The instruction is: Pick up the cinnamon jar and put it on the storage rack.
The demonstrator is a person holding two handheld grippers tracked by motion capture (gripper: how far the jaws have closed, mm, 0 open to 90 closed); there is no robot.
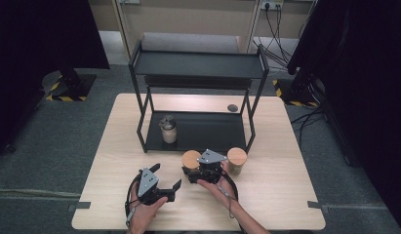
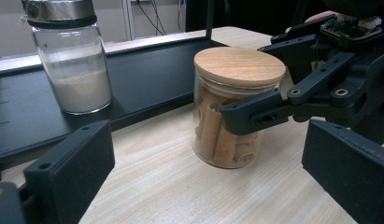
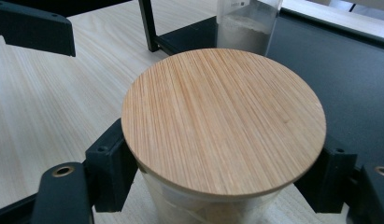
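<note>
- Your right gripper (image 1: pixel 200 171) sits at the jar with the wooden lid (image 1: pixel 191 159), which stands on the table (image 1: pixel 286 195) just in front of the black shelf rack (image 1: pixel 198 66), near the table's middle.
- Right jaws are closed on the jar body just under the lid; in the right gripper view a pad presses the glass on each side below the lid (image 3: pixel 223 122). It reads as a pinch, not an empty shut.
- In the left gripper view the jar (image 2: pixel 227 116) holds rolled brown sticks, stands upright, base flat on the wood, not lifted.
- The low grip under the lid looks meant to carry the whole jar, likely onto the rack's lower tray (image 1: pixel 208 131).
- Your left gripper (image 1: pixel 159 187) rests apart on the table's near left; jaws spread wide, nothing between them, touching nothing. It looks parked, waiting.
- A second wooden-lid jar (image 1: pixel 236 161) stands just right of the right gripper, untouched.
- A glass shaker with pale powder and a metal top (image 1: pixel 168 129) already stands on the lower tray, left side, so there's free room to its right.
- The top shelf (image 1: pixel 198 63) holds nothing.
</note>
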